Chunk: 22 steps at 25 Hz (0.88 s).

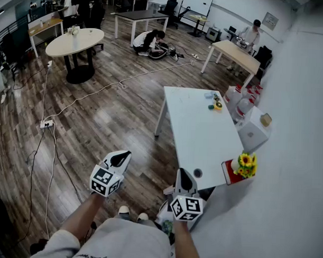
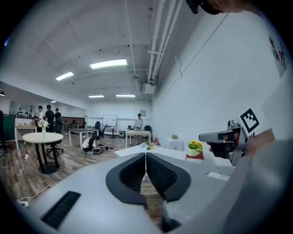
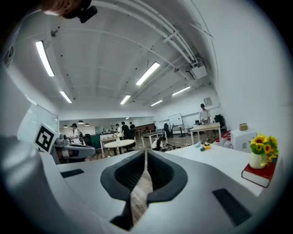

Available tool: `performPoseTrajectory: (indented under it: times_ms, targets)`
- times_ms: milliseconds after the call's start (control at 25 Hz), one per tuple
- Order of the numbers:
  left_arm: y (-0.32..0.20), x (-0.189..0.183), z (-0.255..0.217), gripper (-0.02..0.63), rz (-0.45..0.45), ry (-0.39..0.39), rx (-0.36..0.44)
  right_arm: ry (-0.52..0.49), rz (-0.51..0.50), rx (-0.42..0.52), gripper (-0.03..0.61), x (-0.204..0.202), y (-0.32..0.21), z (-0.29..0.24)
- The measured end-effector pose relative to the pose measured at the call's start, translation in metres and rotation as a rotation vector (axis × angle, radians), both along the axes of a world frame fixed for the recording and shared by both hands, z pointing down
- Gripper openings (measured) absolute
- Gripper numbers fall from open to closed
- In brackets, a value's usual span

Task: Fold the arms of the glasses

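Both grippers hang in the air in front of me, at the near end of a long white table [image 1: 203,138]. My left gripper [image 1: 123,155] is over the wooden floor, left of the table, with its jaws shut and nothing between them [image 2: 146,157]. My right gripper [image 1: 184,177] is at the table's near corner, also shut and empty [image 3: 145,157]. Each gripper points about level across the room. I cannot make out any glasses. A few small yellow and blue items [image 1: 214,103] lie at the table's far end, too small to tell what they are.
A pot of yellow flowers [image 1: 246,163] stands on a red book [image 1: 231,173] at the table's near right corner. A white box [image 1: 251,131] and red-capped bottles [image 1: 242,99] sit against the wall. Cables [image 1: 50,127] cross the floor; a round table [image 1: 74,42] and a seated person [image 1: 148,42] are farther off.
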<state>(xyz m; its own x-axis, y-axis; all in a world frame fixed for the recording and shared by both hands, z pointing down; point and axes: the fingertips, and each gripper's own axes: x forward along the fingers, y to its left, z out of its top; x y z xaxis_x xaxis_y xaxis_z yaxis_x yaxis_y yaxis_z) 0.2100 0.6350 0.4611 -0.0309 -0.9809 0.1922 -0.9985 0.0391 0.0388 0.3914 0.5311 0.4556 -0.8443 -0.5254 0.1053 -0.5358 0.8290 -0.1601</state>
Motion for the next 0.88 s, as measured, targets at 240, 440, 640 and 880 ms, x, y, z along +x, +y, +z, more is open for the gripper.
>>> performPoseTrajectory:
  times_ms: [240, 440, 640, 880]
  targets:
    - [-0.002, -0.016, 0.015, 0.085, 0.005, 0.027, -0.01, 0.009, 0.022, 0.006, 0.202, -0.016, -0.005, 0.013]
    - [0.003, -0.025, 0.027, 0.277, 0.057, 0.053, -0.031, 0.025, 0.068, 0.017, 0.286, -0.03, -0.008, 0.019]
    - [0.008, -0.044, 0.034, 0.313, 0.081, 0.073, -0.041, 0.043, 0.065, 0.004, 0.29, -0.05, -0.004, 0.028]
    - [0.001, -0.072, 0.04, 0.313, 0.074, 0.114, -0.04, 0.039, 0.07, -0.011, 0.281, -0.067, -0.006, 0.04]
